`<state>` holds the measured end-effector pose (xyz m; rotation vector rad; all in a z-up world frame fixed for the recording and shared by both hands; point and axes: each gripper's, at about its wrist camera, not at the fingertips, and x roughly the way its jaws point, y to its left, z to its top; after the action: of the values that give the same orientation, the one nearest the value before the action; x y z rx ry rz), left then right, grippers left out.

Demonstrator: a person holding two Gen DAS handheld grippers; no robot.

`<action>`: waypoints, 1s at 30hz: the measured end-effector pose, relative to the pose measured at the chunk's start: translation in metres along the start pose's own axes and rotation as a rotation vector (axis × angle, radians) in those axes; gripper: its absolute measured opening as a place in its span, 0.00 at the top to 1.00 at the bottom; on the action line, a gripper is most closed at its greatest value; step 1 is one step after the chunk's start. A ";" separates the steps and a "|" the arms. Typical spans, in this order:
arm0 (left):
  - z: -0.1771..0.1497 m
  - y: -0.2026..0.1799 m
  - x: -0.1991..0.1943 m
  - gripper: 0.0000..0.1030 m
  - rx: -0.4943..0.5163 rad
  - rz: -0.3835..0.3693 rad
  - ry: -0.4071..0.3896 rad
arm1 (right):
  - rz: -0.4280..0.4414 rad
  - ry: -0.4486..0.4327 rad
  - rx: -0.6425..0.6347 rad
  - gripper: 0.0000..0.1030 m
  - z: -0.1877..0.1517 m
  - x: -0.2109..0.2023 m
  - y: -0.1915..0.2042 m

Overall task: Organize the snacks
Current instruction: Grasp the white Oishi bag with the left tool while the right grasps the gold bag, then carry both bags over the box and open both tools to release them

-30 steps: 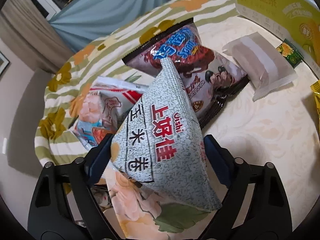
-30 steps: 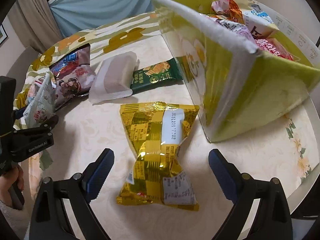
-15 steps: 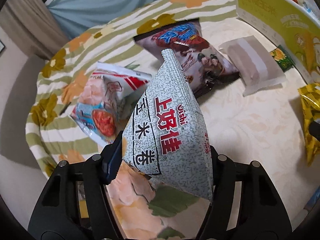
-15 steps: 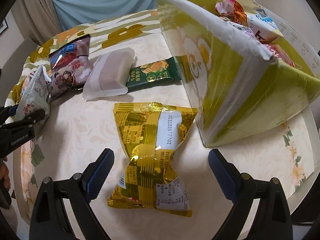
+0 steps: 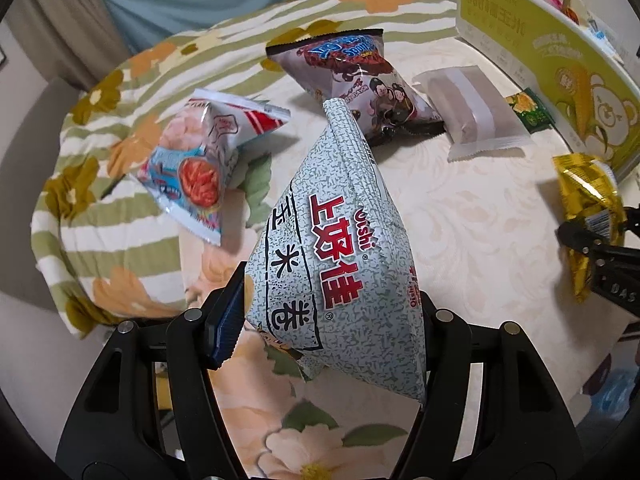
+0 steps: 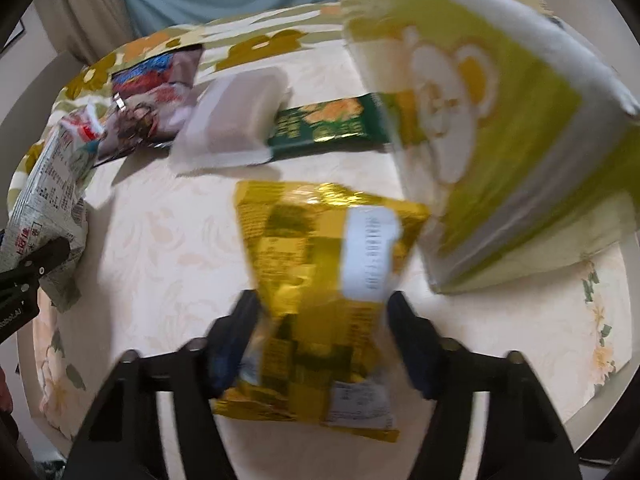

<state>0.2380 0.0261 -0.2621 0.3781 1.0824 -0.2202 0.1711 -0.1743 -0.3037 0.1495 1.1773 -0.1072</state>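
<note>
Between our left gripper [image 5: 324, 320] fingers we pinch the grey speckled bag [image 5: 340, 256], lifted above the table [image 5: 460, 216] near its left rim; bare tablecloth lies rightward. On the right view, blurred, our right gripper [image 6: 324, 328] squeezes the gold bag [image 6: 320, 264], just beside the green box [image 6: 520, 152] wall
</note>
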 end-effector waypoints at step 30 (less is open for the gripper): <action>0.101 -0.045 -0.172 0.40 -0.043 -0.247 -0.369 | 0.080 -0.281 -0.044 0.53 0.045 -0.181 -0.026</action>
<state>0.2257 -0.0575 -0.0761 0.1545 0.7655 -0.4668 0.1394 -0.2064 -0.1207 0.1380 0.8911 -0.0306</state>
